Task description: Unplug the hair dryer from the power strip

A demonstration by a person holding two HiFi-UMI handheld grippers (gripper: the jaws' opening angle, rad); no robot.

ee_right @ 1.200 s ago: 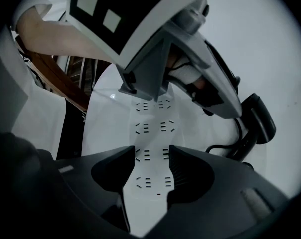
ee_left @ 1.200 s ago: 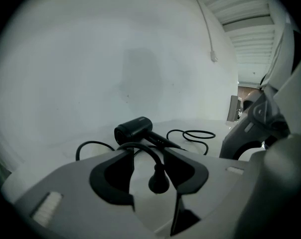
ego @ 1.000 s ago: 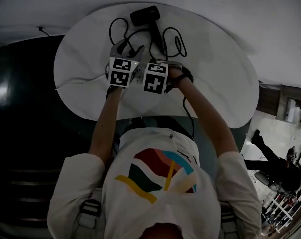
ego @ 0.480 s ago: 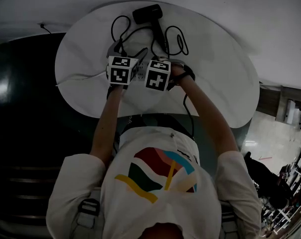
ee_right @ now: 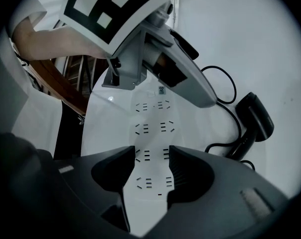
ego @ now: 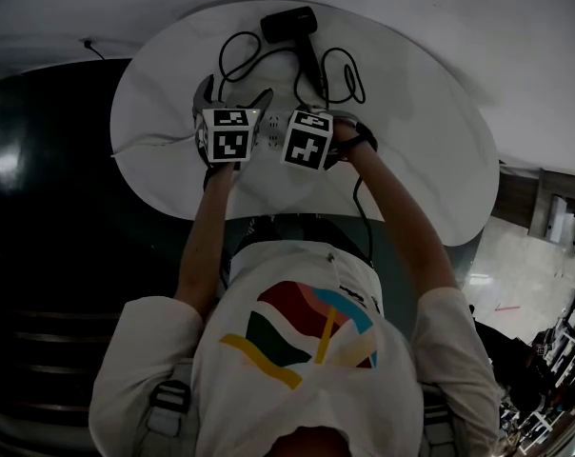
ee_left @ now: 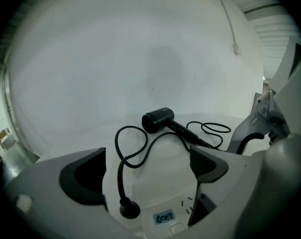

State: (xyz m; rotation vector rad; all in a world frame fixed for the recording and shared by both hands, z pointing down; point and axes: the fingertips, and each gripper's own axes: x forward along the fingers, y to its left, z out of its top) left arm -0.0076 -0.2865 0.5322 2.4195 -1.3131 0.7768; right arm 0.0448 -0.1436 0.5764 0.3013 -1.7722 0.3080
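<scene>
The left gripper [ee_left: 145, 159] has spread since a second ago. Its jaws are opening wide around the black plug [ee_left: 129, 209], not touching it, at the end of the power strip [ee_right: 151, 114]. The right gripper [ee_right: 152, 152] clamps the strip. Beyond them the hair dryer [ee_left: 158, 119] lies on the table [ego: 411, 141]. A careless withdrawal could snag its looped cord [ee_left: 115, 137] and drag the dryer.

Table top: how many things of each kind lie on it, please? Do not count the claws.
Hair dryer, with its cord and plug: 1
Power strip: 1
Total: 2
</scene>
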